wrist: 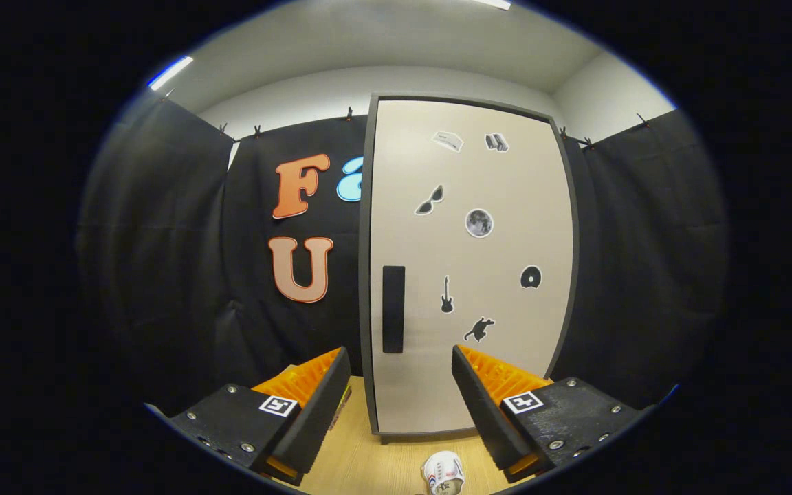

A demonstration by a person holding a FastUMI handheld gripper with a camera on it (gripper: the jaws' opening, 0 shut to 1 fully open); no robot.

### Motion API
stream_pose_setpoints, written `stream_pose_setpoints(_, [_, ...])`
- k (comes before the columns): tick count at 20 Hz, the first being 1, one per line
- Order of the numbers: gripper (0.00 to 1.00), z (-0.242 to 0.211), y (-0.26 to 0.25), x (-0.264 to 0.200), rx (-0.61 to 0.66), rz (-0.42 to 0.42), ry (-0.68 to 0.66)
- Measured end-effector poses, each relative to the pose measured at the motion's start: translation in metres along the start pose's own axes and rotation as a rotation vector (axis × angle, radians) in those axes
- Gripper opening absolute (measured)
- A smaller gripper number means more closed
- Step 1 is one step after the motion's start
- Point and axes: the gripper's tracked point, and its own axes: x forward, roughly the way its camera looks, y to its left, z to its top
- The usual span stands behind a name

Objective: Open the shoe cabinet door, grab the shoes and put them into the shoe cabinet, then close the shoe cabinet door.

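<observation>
While the gripper (401, 405) sits low in the frame with its two fingers spread wide and nothing between them, the shoe cabinet (468, 268) stands upright just beyond them, centre-right of the frame, resting on a light wood-grain bench (375, 460). Cabinet door (478, 289) is closed: a pale cream panel in a dark grey frame, with a dark vertical handle (393, 309) near its left edge, roughly at mid height and directly above the gap between the fingers. Several small stickers are scattered over the door, among them sunglasses (429, 200), a moon disc (479, 223), a guitar (447, 294) and a dark animal shape (479, 329). One shoe (443, 473), white with small red and blue markings, lies on the bench at the bottom centre of the frame, between the fingers and nearer the right one, touched by neither. Black cloth (162, 261) hangs as the booth wall to the left and right of the cabinet, clipped along its top edge. Above the cloth, a white wall (300, 96) and ceiling (382, 34) are visible, with a bright strip light (170, 72) at upper left.
</observation>
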Motion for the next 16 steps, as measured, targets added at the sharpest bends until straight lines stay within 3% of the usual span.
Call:
stream_pose_setpoints(9, [0.93,-0.025,0.009,0.097,0.008,-0.012,0.06])
stream_pose_setpoints(16, [0.93,-0.019,0.008,0.141,-0.004,-0.042,0.044])
